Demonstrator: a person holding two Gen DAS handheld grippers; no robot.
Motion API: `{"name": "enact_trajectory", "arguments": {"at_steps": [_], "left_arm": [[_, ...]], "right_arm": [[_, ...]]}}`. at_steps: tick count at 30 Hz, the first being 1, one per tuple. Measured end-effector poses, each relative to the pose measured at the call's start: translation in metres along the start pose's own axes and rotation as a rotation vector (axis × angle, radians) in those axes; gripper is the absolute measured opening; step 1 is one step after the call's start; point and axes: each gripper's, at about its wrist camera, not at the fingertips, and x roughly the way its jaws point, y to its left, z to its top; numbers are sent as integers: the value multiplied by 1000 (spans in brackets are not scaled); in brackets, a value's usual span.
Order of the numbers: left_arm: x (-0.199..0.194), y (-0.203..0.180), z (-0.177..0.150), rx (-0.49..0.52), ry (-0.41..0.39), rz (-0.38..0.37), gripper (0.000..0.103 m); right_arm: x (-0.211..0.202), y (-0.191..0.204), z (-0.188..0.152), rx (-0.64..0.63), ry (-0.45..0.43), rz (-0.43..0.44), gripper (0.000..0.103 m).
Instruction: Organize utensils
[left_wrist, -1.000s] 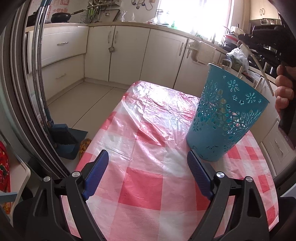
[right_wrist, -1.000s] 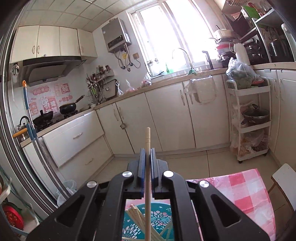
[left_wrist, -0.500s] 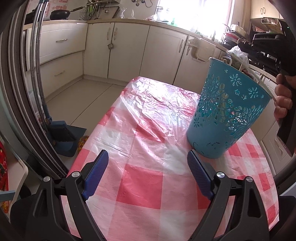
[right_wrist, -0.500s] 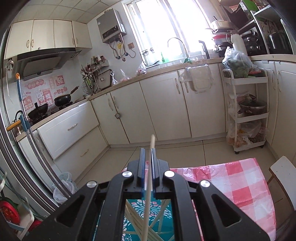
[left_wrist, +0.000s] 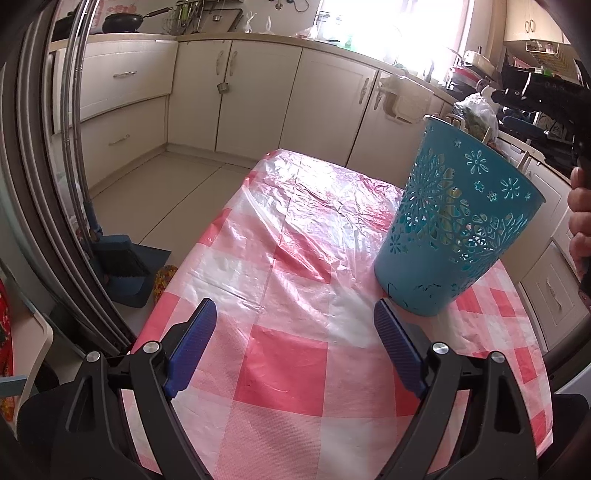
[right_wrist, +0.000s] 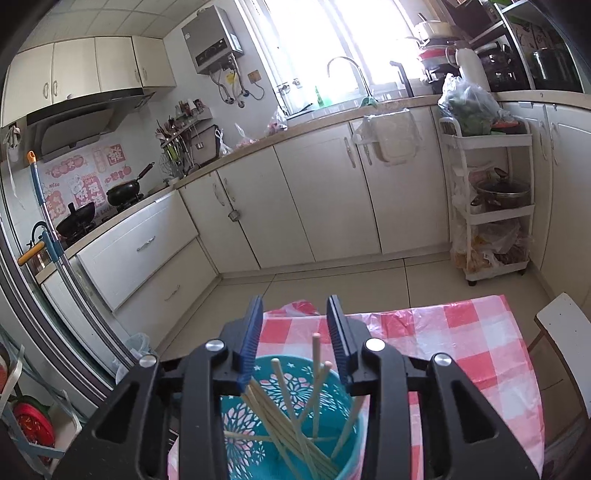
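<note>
A teal cut-out basket (left_wrist: 458, 229) stands on the right of the table under its pink checked cloth (left_wrist: 280, 362). My left gripper (left_wrist: 295, 332) hovers low over the cloth, open and empty, with the basket just beyond its right finger. My right gripper (right_wrist: 294, 317) hangs directly above the basket (right_wrist: 236, 417), its jaws opening. A pale wooden chopstick (right_wrist: 316, 369) stands in the basket between the blue pads and touches neither. Several more chopsticks (right_wrist: 288, 435) lean inside. A person's hand (left_wrist: 580, 206) holds the right gripper at the picture's right edge.
A broom and dustpan (left_wrist: 122, 266) lean on the floor left of the table. Cream kitchen cabinets (right_wrist: 303, 206) run along the far walls. A white trolley rack (right_wrist: 491, 206) stands at the right, and a white chair (right_wrist: 565, 332) sits by the table's far corner.
The right gripper's jaws have parted and let go of the chopstick, which has dropped into the basket. That gripper has tipped down a little. The left gripper has kept still.
</note>
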Motion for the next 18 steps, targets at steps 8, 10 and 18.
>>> {"name": "enact_trajectory", "arguments": {"at_steps": [8, 10, 18], "left_arm": [[-15, -1, 9, 9, -38, -6, 83], [-23, -7, 13, 25, -48, -7, 86], [-71, -33, 29, 102, -81, 0, 96]], "right_arm": [[-57, 1, -24, -30, 12, 21, 44], [-71, 7, -41, -60, 36, 8, 52], [-111, 20, -95, -84, 158, -77, 82]]}}
